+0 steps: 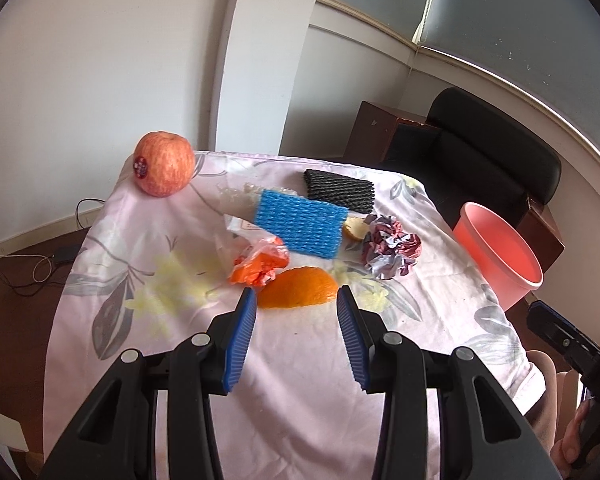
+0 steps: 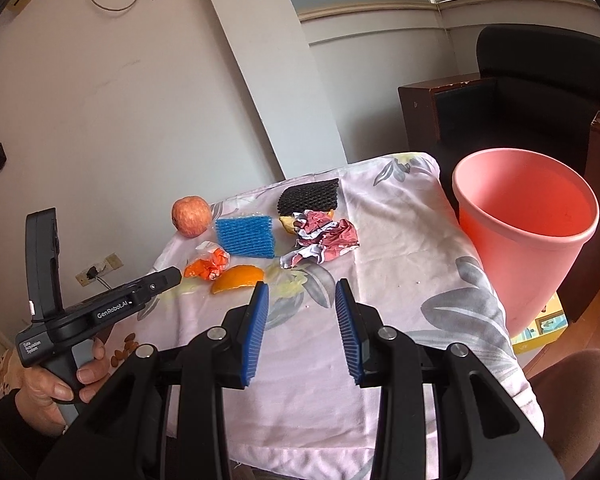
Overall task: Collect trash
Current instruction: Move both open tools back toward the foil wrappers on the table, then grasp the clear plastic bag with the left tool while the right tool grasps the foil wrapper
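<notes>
The left gripper [image 1: 296,300] is spread apart with nothing in it. It hangs just before the orange peel [image 1: 298,286] on the cloth-covered table [image 1: 300,360]. The right gripper [image 2: 300,296] is spread too, and holds nothing.

More trash lies past the peel: an orange wrapper [image 1: 260,262], a blue foam net [image 1: 300,224], a black foam net [image 1: 338,190] and a crumpled paper ball [image 1: 390,250]. The pink bin [image 2: 524,216] stands at the table's right edge.

The peel is thin and curved, so it might slip out. The fingers [image 1: 246,312] could also pinch the cloth. The apple [image 1: 164,168] sits near the far edge and might roll off if bumped.
</notes>
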Demonstrator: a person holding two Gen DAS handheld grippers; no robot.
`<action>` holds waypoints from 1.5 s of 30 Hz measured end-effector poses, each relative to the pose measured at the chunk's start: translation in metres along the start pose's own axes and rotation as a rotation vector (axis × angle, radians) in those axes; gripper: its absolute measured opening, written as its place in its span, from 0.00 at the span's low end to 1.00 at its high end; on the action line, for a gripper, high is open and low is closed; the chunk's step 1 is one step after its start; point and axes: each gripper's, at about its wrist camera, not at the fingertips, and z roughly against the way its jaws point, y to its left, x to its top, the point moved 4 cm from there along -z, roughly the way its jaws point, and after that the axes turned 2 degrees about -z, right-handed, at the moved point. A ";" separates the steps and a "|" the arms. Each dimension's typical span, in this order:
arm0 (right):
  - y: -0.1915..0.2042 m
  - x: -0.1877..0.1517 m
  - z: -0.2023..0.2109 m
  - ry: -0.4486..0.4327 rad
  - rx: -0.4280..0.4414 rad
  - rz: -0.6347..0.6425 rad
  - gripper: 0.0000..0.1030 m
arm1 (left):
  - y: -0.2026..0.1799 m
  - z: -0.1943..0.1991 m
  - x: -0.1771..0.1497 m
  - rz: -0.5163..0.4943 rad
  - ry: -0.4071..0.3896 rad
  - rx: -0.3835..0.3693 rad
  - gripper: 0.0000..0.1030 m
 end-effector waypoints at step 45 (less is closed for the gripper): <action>-0.027 0.054 -0.121 0.119 -0.054 -0.035 0.34 | 0.051 -0.011 0.013 -0.014 0.006 -0.082 0.03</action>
